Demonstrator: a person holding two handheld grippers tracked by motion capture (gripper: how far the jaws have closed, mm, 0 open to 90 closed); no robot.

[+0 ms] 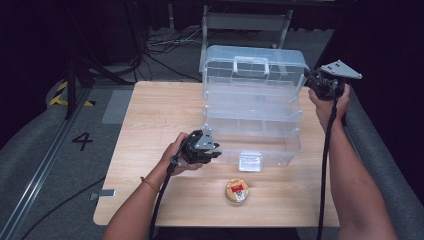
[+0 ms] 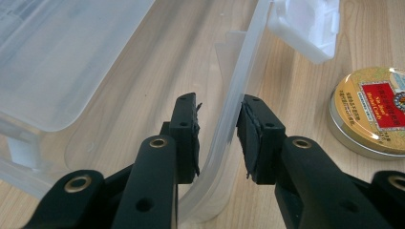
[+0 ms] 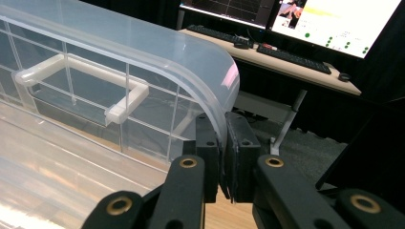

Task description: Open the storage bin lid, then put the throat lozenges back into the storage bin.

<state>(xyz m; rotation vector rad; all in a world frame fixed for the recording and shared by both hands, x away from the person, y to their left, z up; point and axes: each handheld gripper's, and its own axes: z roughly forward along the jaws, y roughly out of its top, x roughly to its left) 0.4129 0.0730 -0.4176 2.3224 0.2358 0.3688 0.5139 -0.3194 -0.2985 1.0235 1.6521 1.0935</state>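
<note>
A clear plastic storage box (image 1: 252, 127) stands open in stepped tiers on the wooden table (image 1: 150, 120). Its lid (image 1: 255, 65) is raised at the back and carries a white handle (image 3: 81, 71). My left gripper (image 1: 216, 152) is at the bottom tray's front left corner. In the left gripper view the jaws of that gripper (image 2: 217, 126) are closed on the tray wall (image 2: 234, 90). My right gripper (image 1: 309, 80) is at the lid's right end, where its jaws (image 3: 223, 138) are shut on the lid's curved rim (image 3: 210, 81).
A round gold tin (image 1: 237, 191) with a red label lies near the table's front edge, and it is beside the left gripper (image 2: 372, 112) too. The white latch (image 1: 250, 161) hangs on the box front. A desk with monitors and a keyboard (image 3: 291, 55) stands behind the lid.
</note>
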